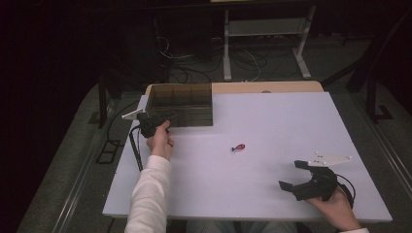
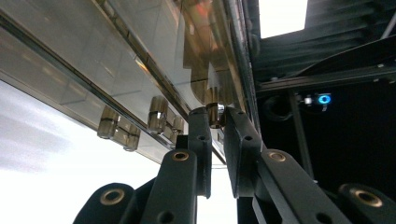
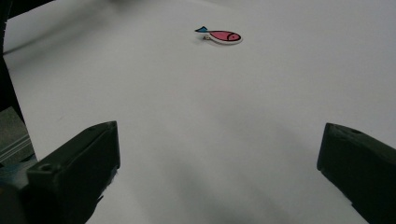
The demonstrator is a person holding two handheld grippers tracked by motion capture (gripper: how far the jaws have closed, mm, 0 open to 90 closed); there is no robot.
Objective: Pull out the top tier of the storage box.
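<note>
A smoky clear plastic compartment box (image 1: pixel 180 104) stands at the table's far left. My left gripper (image 1: pixel 164 117) is at its near left corner. In the left gripper view the left gripper (image 2: pixel 215 122) has its jaws drawn close together on a small brown clasp (image 2: pixel 214 110) on the box's edge (image 2: pixel 140 70). A small pink fish charm with a blue tail (image 1: pixel 238 147) lies flat near the table's middle. My right gripper (image 1: pixel 290 174) rests at the near right, open and empty. In the right gripper view the right gripper (image 3: pixel 219 144) points toward the fish charm (image 3: pixel 223 36), well short of it.
The white table top (image 1: pixel 272 121) has a wooden strip along its far edge. A cable (image 1: pixel 137 148) trails from the left gripper over the table's left edge. Beyond the table are a dark floor, more cables and the legs of a white stand (image 1: pixel 265 43).
</note>
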